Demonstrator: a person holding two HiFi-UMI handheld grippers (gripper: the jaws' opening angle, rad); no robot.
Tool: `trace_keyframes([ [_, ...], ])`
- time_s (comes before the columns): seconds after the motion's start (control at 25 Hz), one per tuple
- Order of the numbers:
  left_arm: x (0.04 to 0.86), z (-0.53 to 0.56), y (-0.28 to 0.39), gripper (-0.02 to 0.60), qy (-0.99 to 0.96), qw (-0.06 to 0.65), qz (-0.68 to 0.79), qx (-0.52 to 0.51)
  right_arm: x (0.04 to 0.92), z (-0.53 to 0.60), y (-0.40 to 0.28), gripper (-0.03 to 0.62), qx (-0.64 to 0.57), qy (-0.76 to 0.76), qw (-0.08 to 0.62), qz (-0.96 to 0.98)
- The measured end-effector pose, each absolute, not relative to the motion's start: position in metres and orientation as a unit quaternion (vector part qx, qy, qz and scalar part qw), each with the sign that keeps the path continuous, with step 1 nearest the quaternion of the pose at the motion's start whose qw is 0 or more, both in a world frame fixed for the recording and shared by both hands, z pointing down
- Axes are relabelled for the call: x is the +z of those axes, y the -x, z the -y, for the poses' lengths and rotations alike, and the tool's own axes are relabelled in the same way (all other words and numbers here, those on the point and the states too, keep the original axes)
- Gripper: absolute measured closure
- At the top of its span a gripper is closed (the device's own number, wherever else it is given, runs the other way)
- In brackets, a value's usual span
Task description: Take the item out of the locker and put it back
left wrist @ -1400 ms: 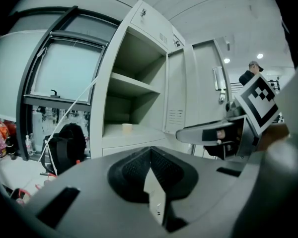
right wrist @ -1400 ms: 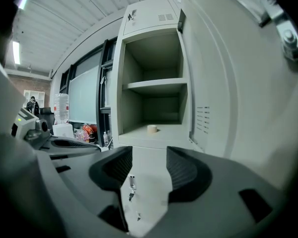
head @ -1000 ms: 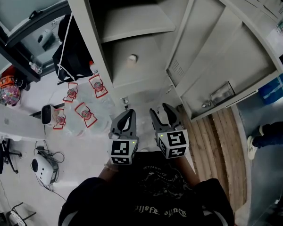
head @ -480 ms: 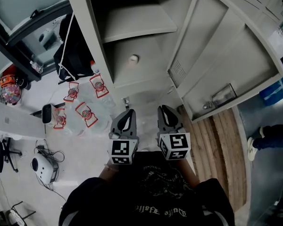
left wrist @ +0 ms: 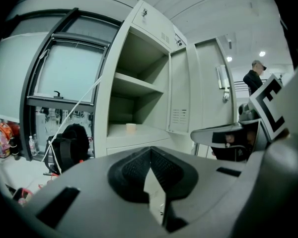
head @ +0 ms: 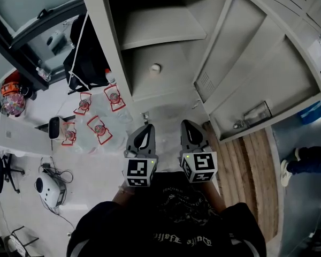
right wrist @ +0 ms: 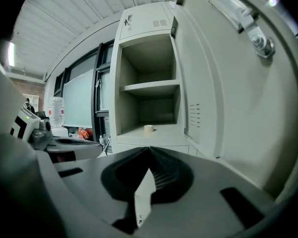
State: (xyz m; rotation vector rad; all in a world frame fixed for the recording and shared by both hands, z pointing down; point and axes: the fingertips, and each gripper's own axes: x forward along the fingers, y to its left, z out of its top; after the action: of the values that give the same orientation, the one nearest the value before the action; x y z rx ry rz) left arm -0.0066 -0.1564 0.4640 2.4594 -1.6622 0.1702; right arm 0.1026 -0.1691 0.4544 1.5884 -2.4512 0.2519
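Note:
A small cream roll (head: pixel 155 67) sits alone on the lower shelf of the open grey locker (head: pixel 109 63). It also shows in the left gripper view as the roll (left wrist: pixel 131 128) and in the right gripper view as the roll (right wrist: pixel 149 128). Both grippers are held close to my chest, well short of the locker. My left gripper (head: pixel 145 128) (left wrist: pixel 150 150) is shut and empty. My right gripper (head: pixel 188 123) (right wrist: pixel 149 150) has its jaws closed together with nothing between them.
The locker door (head: pixel 257 63) stands swung open to the right. Several water bottles with red labels (head: pixel 99 127) lie on the floor at the left, beside a black bag (head: pixel 85 58). Wooden planks (head: pixel 246 154) lie at the right. A person (left wrist: pixel 252 78) stands far off.
My right gripper's jaws have gone from wide open to shut. Both grippers stay in place near my chest, and the roll has not moved.

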Motion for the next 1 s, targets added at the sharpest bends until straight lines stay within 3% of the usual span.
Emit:
trace_keyframes([
  [1.0,0.465,0.17,0.023,0.574,-0.812,0.089,0.574,0.055,0.457,0.185,-0.084,0.591,0.056,-0.521,0.129,0.842],
])
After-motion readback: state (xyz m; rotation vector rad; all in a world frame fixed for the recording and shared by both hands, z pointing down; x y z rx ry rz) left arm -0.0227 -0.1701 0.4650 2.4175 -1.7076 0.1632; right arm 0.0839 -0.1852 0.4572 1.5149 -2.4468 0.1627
